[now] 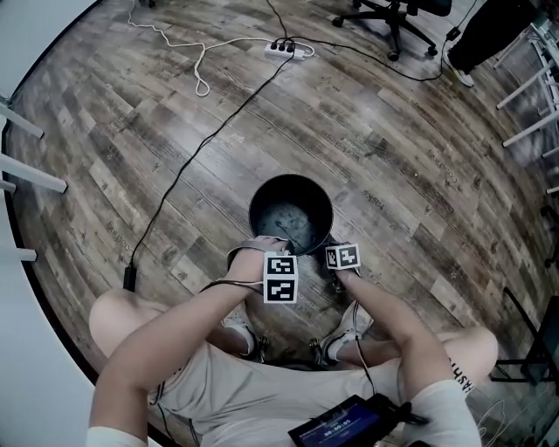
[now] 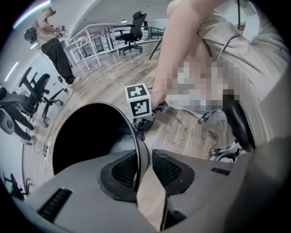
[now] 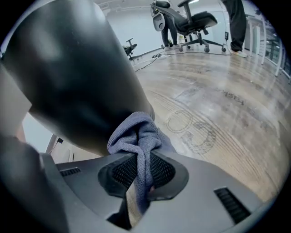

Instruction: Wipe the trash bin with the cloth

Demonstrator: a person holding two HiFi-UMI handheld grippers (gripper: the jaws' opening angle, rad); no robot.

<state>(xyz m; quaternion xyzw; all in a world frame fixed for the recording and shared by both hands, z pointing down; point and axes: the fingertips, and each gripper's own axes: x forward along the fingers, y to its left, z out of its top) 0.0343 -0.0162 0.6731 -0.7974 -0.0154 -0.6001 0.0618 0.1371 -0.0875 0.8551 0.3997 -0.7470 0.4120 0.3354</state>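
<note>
The black round trash bin [image 1: 291,214] stands upright on the wooden floor just in front of my knees. My left gripper [image 1: 279,271] points steeply down over its near rim. In the left gripper view the thin rim [image 2: 132,127] runs between the jaws, one jaw inside the bin and one outside. It lies against one pad, with floor showing in the gap to the other, so the left gripper [image 2: 144,159] is open. My right gripper [image 3: 142,166] is shut on a bunched blue-grey cloth [image 3: 136,132], which rests against the bin's outer wall [image 3: 77,77] at the near right side.
A black cable [image 1: 201,148] crosses the floor left of the bin to a white power strip [image 1: 288,50]. An office chair [image 1: 393,17] stands at the far side, white table legs [image 1: 26,175] on the left. My shoes [image 1: 349,323] sit close behind the bin.
</note>
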